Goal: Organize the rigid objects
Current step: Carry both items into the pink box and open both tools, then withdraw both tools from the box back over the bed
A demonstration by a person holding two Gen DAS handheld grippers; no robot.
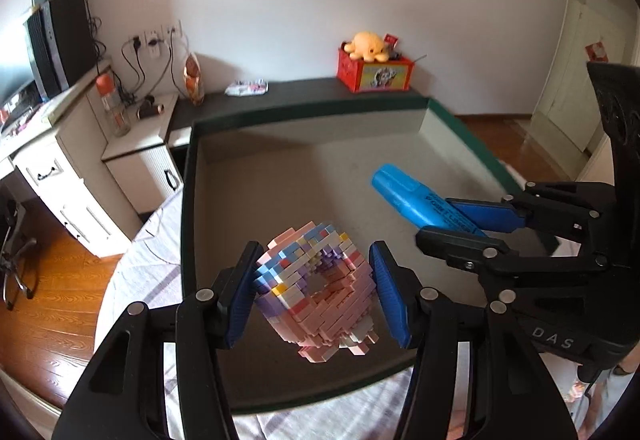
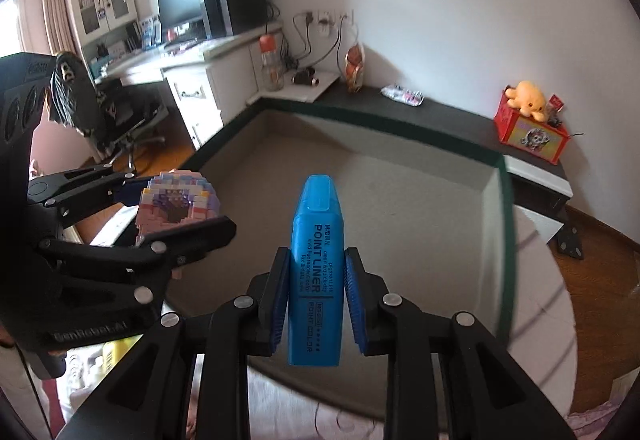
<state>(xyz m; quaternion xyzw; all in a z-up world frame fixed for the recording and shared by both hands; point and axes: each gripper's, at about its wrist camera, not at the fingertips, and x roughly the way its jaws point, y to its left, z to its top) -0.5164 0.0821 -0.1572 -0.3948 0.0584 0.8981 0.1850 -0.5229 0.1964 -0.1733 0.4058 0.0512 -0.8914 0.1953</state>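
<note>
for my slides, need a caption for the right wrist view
Right gripper carries a blue highlighter over the open box.

We stood in a home bedroom-study: left of the tray (image 2: 505,224) were a desk (image 2: 224,43) with monitor (image 2: 178,5), and a chair (image 2: 120,119).

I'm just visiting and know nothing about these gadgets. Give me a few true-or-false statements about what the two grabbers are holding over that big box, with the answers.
1. The left gripper holds a pastel brick model. True.
2. The right gripper holds a red pen. False: it holds a blue highlighter.
3. The big green-rimmed box already has toys lying in it. False: its visible floor is bare.
4. A yellow plush toy sits on a red box by the wall. True.
5. The right gripper's jaws stand wide open. False: they pinch the highlighter.
</note>
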